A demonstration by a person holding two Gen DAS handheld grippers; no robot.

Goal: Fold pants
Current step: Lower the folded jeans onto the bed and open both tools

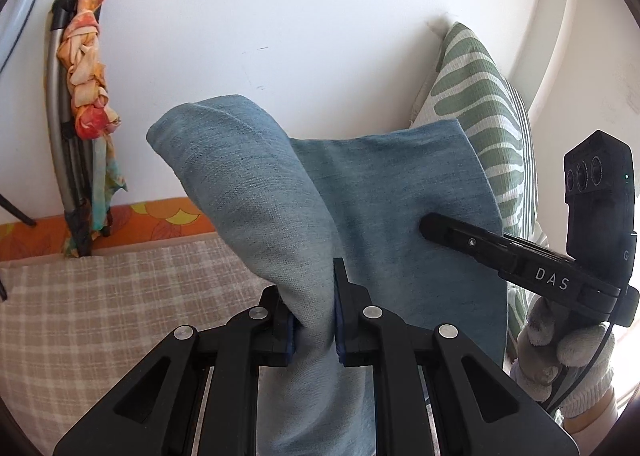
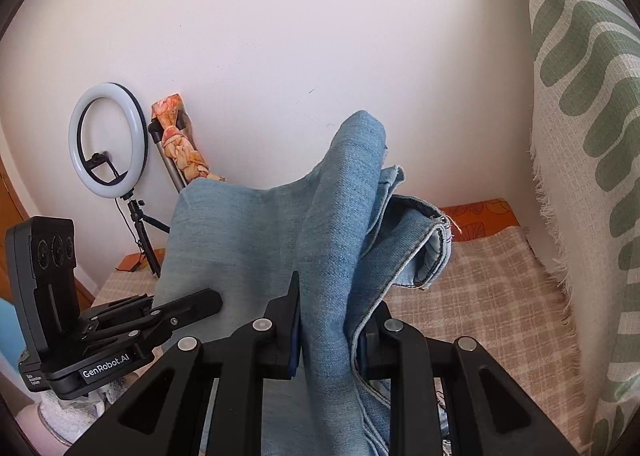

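Observation:
The pants are light blue denim (image 1: 384,215), lifted off the bed and hanging between the two grippers. My left gripper (image 1: 314,320) is shut on a bunched fold of the denim. My right gripper (image 2: 326,320) is shut on another fold of the pants (image 2: 248,240), with hemmed edges (image 2: 424,252) drooping to its right. The right gripper also shows in the left wrist view (image 1: 516,256), pressed to the cloth at the right. The left gripper shows in the right wrist view (image 2: 160,316) at the lower left.
A beige checked bedspread (image 1: 120,316) lies below, also in the right wrist view (image 2: 488,296). A green-striped white pillow (image 1: 476,95) leans at the wall on the right. A ring light on a tripod (image 2: 106,135) and a folded stand with floral cloth (image 1: 86,87) stand at the left.

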